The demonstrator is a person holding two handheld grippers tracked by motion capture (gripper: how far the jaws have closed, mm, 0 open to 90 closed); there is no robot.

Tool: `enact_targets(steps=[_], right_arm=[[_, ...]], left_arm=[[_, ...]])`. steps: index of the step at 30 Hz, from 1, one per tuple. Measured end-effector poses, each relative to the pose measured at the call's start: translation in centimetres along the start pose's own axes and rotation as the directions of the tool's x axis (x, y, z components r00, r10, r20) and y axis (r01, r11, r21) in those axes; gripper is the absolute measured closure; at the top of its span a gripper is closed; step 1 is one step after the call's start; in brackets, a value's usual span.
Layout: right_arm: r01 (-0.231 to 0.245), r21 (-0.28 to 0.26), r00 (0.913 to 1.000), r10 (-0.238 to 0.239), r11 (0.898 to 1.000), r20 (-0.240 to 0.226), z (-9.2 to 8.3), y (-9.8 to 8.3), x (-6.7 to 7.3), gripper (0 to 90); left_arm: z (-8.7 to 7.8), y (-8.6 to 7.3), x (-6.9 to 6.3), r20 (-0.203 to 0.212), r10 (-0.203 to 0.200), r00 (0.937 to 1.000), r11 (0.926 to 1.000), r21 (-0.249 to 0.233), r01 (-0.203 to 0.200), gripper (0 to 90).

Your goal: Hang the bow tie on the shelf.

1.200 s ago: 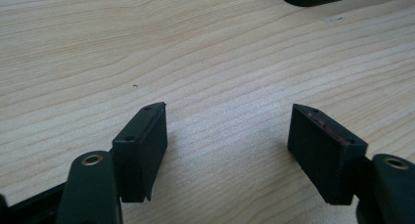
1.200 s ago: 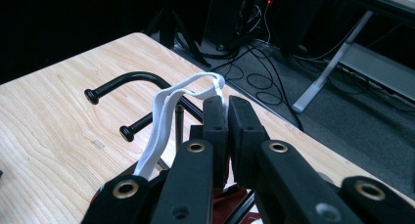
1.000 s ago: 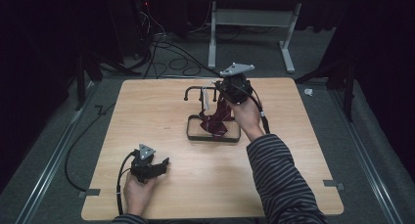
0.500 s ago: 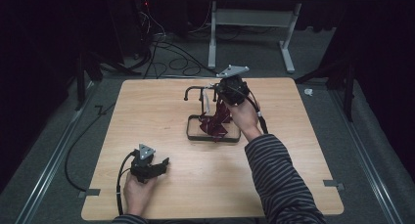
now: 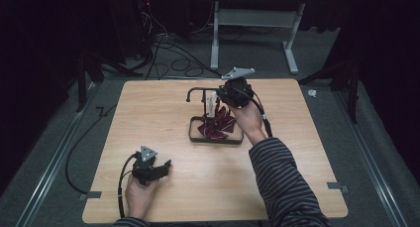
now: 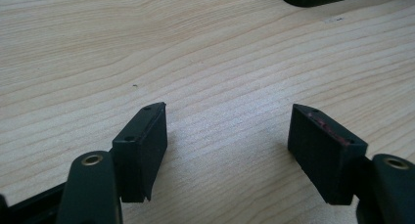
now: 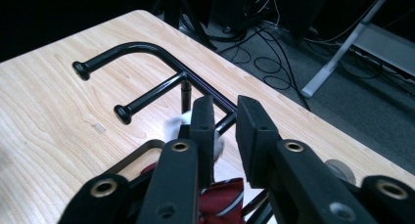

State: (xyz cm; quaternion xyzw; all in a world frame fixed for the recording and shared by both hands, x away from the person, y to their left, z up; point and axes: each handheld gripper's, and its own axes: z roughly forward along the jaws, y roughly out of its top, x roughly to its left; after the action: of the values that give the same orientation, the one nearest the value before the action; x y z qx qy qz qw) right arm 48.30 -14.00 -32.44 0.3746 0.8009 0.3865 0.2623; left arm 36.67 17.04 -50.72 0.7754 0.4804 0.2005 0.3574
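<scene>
A black metal stand [image 5: 200, 93] with two hooked arms [image 7: 147, 94] rises from a black-rimmed base [image 5: 216, 140] at the table's middle. A dark red cloth with pale stripes [image 5: 218, 125] lies bunched on that base, below my right jaws [image 7: 222, 202]. My right gripper [image 5: 223, 96] hovers over the stand's top; its jaws [image 7: 225, 106] have just been opening, with a narrow gap and nothing between them. A small white piece [image 7: 176, 126] shows blurred behind the left jaw. My left gripper [image 5: 166, 166] rests open on bare wood [image 6: 227, 111] near the front left.
The wooden table [image 5: 148, 118] has bare boards on either side of the stand. Cables [image 5: 163, 48] and a white desk frame [image 5: 215, 38] lie on the grey floor beyond the far edge. A cable [image 5: 120, 185] trails from the left gripper.
</scene>
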Motion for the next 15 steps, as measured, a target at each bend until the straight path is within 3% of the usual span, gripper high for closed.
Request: enact_targets(steps=[15], right_arm=[[-0.011,-0.059,0.9997,0.01,0.998,-0.022,-3.0,-1.4,-0.5,75.4]], left_arm=[[0.0,0.0,-0.1,-0.005,0.005,1.0,1.0,0.0,-0.005,31.4]])
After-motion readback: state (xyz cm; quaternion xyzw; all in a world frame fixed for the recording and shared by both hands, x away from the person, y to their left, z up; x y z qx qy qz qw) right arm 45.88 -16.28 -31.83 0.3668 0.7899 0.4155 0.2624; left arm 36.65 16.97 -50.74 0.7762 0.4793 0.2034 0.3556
